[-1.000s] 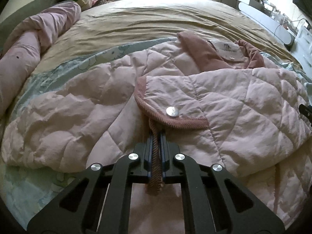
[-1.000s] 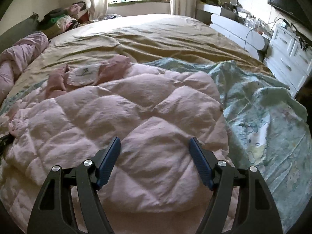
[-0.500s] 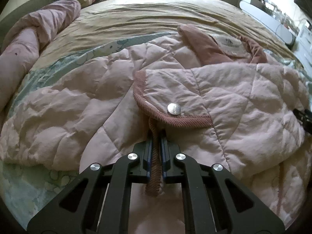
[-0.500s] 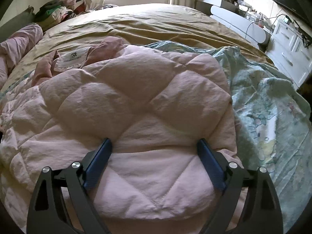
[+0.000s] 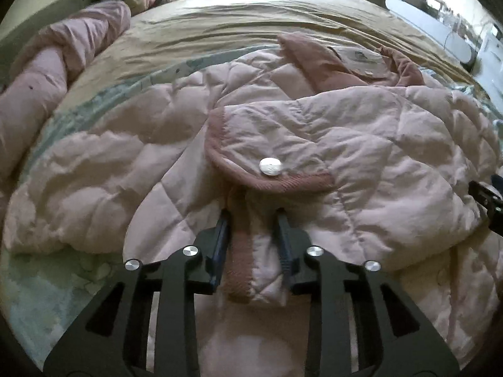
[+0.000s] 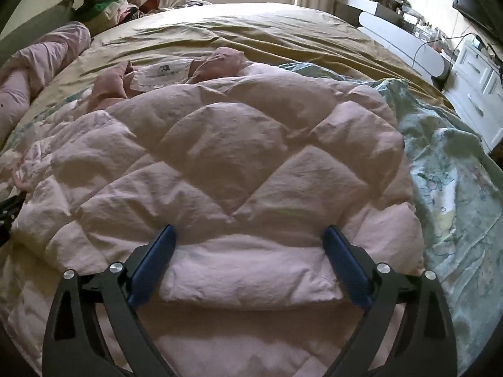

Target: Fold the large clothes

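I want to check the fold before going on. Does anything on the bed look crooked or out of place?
Nothing is damaged. The pink jacket lies folded but puffy; its collar is crumpled, and the trimmed edge sits loose between the opening left gripper. The right gripper is opening too.

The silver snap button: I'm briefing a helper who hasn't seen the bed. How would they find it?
On the bed lies a pink quilted jacket. On its folded-over flap, just above the dusty-rose corded trim, sits the silver snap button, the only shiny metal spot on the fabric.
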`<state>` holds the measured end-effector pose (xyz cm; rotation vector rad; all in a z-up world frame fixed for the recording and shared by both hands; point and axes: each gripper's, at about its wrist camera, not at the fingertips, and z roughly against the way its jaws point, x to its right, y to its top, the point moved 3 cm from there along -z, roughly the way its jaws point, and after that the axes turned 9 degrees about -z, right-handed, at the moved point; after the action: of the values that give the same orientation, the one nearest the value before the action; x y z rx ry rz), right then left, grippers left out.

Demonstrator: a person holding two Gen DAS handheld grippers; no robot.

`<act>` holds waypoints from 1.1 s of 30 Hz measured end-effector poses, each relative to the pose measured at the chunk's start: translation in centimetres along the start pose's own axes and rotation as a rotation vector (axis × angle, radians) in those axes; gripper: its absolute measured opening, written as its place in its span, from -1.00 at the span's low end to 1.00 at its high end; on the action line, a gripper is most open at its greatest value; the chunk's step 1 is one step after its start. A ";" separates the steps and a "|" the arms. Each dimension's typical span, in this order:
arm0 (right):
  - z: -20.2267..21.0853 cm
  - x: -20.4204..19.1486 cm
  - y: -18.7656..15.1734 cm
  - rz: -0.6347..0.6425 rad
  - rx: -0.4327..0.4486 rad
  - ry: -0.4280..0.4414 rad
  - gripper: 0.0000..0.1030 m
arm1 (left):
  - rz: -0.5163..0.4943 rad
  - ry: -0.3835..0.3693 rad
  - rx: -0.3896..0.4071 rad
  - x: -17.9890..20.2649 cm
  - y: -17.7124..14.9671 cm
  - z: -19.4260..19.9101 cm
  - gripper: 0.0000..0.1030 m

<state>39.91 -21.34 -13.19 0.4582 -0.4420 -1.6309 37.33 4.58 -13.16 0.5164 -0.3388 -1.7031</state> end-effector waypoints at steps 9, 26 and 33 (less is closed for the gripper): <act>4.6 -1.2 0.0 -0.015 0.074 0.051 0.85 | 0.013 0.000 0.093 -1.8 0.8 5.5 0.14; 13.4 -9.2 0.0 0.060 0.201 0.146 0.92 | 0.155 0.004 0.121 -9.1 -2.2 10.2 0.82; 14.9 -14.3 -0.3 0.123 0.226 0.178 0.92 | 0.206 0.041 0.135 -13.0 -4.0 11.1 0.82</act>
<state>33.07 -6.84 -0.16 0.7260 -0.5129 -1.4143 30.01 17.42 -3.70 0.5932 -0.4637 -1.4754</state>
